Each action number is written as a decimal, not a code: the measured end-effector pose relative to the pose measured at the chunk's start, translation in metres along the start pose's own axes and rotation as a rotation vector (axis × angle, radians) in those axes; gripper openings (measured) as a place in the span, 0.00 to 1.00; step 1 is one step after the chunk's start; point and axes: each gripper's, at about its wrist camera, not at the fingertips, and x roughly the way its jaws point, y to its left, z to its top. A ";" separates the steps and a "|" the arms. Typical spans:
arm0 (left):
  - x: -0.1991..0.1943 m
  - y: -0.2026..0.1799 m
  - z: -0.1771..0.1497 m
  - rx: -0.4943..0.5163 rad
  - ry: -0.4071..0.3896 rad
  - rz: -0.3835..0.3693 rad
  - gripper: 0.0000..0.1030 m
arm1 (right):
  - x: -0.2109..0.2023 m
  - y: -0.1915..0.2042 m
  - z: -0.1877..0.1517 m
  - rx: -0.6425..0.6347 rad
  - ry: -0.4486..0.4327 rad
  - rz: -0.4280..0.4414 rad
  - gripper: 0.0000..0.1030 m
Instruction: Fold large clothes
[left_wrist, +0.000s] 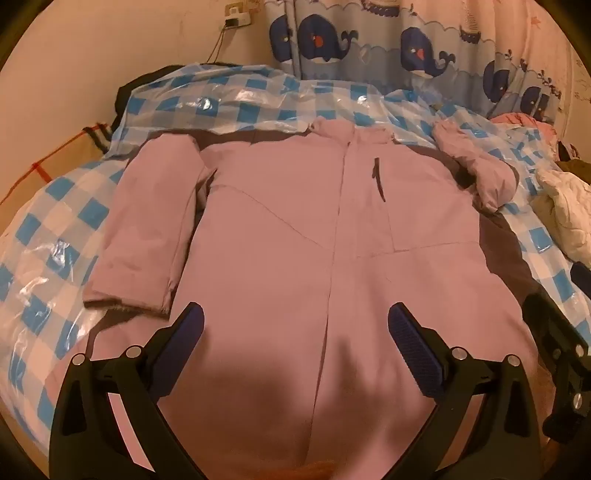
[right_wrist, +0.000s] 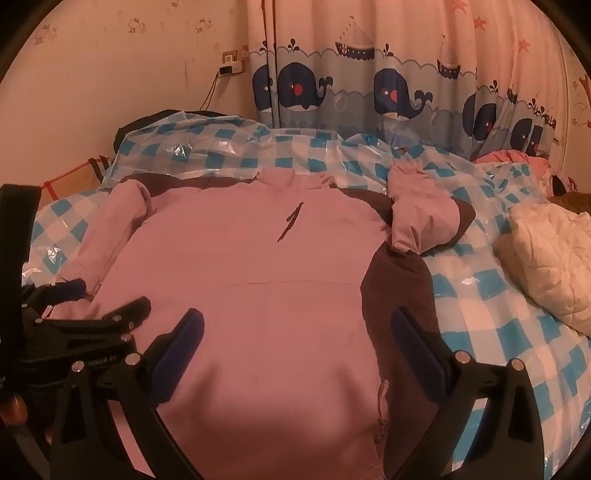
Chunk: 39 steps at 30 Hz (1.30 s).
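Pink jacket (left_wrist: 295, 240) directly under and ahead of both sets of jaws, front up, zipped, collar far end, hem nearest. Left gripper (left_wrist: 295, 332) spread fully wide, nothing between the pads, hovering over lower front panel. Right gripper (right_wrist: 297, 336) likewise wide and empty, over the right half near the brown side panel. Probably poised before first fold. Left sleeve (left_wrist: 144, 225) laid flat left of jaws; right sleeve (left_wrist: 476, 166) bunched up far right, needs straightening. Beyond: checked plastic sheet (left_wrist: 55, 229) covering bed, likely to keep it clean. White quilted bundle (right_wrist: 550, 258) right of jaws. No containers in view.
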 end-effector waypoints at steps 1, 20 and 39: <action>-0.001 0.002 0.001 -0.011 -0.015 -0.033 0.94 | 0.001 0.000 0.000 0.001 0.011 0.002 0.94; 0.004 -0.003 0.002 0.064 -0.004 -0.009 0.94 | 0.012 0.000 -0.010 0.020 0.032 0.013 0.94; 0.010 -0.004 -0.003 0.052 0.014 -0.002 0.94 | 0.014 -0.002 -0.012 0.020 0.034 0.014 0.94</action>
